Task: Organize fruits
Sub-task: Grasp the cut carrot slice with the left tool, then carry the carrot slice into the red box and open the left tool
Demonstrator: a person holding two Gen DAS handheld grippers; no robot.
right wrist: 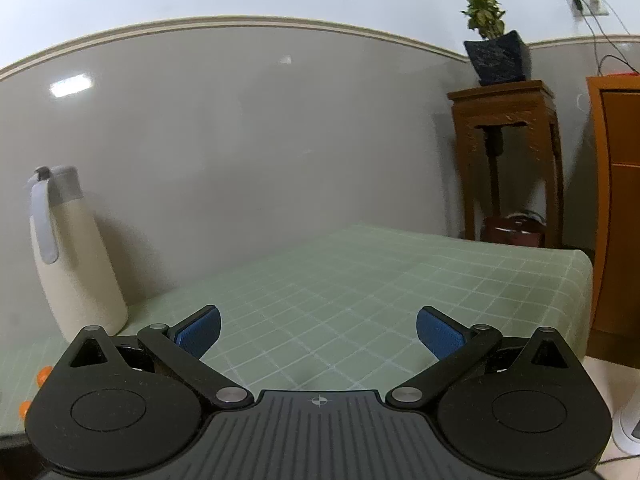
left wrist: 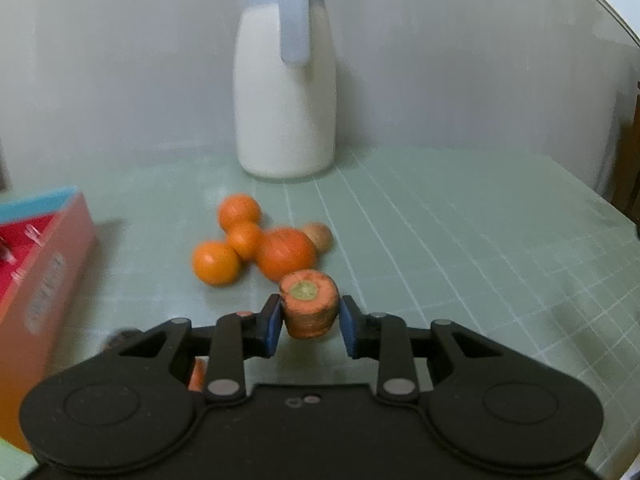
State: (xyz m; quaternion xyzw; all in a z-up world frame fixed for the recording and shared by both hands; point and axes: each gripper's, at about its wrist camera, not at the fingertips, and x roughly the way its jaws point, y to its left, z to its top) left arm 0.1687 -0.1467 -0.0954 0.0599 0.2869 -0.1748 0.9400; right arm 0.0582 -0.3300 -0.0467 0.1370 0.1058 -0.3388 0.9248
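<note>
Carrot chunk pinched, most of the sorting not done yet

Left gripper has its jaws pinching a stubby carrot piece by its sides, cut top facing up, so I'd say this is an early pick. The oranges sit bunched together on the tabletop just ahead of the jaws, with a brownish fruit tucked behind them, none of it sorted. Right gripper hangs with jaws spread wide, nothing between them, only bare tabletop ahead.
</note>
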